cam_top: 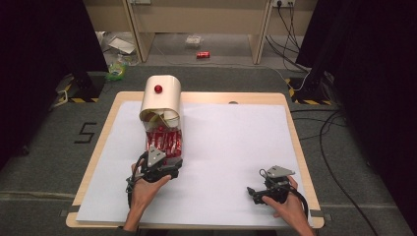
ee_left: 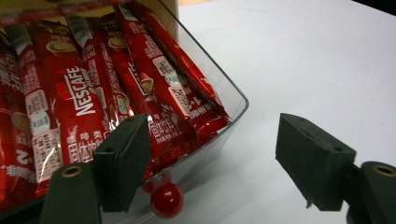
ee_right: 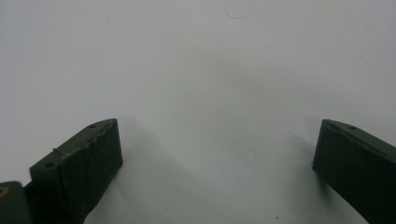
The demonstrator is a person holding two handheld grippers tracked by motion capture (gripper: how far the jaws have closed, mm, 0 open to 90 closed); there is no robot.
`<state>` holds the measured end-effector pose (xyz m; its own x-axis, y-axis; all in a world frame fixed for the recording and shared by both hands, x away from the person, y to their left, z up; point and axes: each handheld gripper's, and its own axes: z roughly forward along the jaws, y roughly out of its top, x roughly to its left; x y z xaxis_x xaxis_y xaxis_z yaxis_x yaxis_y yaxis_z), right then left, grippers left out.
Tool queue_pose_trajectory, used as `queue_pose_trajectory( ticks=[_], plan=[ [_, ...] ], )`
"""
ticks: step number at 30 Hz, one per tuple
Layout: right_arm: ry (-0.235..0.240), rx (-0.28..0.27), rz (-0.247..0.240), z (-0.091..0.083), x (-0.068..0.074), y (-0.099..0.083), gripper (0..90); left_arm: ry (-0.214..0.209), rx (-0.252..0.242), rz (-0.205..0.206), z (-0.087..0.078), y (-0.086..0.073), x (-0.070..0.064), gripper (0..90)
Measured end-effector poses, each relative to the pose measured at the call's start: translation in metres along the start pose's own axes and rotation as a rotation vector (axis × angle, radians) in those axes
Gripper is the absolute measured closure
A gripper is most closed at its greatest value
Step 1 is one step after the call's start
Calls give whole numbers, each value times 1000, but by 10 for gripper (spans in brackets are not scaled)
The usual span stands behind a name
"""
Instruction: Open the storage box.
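A cream box with a rounded top (cam_top: 162,101) and a red knob (cam_top: 158,89) stands at the back left of the table. A clear drawer (cam_top: 164,140) sticks out of its front, packed with red Nescafe sachets (ee_left: 84,93). The drawer front carries a small red knob (ee_left: 166,199). My left gripper (cam_top: 167,161) is at the drawer's front right corner, open (ee_left: 215,154): one jaw lies in front of the drawer wall, the other over bare paper. My right gripper (cam_top: 252,191) rests open near the front right, over white paper (ee_right: 217,140), holding nothing.
A white paper sheet (cam_top: 231,142) covers the wooden table (cam_top: 290,113). On the floor beyond lie a red can (cam_top: 203,55), some litter (cam_top: 118,69) and cables (cam_top: 324,132). Black curtains stand at both sides.
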<state>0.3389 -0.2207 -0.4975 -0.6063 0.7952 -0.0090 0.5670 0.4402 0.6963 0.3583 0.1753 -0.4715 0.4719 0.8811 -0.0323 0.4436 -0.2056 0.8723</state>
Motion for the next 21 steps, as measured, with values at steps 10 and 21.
queue_pose_trajectory(
  ticks=[10, 21],
  plan=[
    [0, 0, -1, 0, 0, 0, 18, 15, 33, 38, -12, -10, -8, 276],
    [0, 0, -1, 0, 0, 0, 18, 6, 64, 33, -18, -8, -12, 264]
  ],
)
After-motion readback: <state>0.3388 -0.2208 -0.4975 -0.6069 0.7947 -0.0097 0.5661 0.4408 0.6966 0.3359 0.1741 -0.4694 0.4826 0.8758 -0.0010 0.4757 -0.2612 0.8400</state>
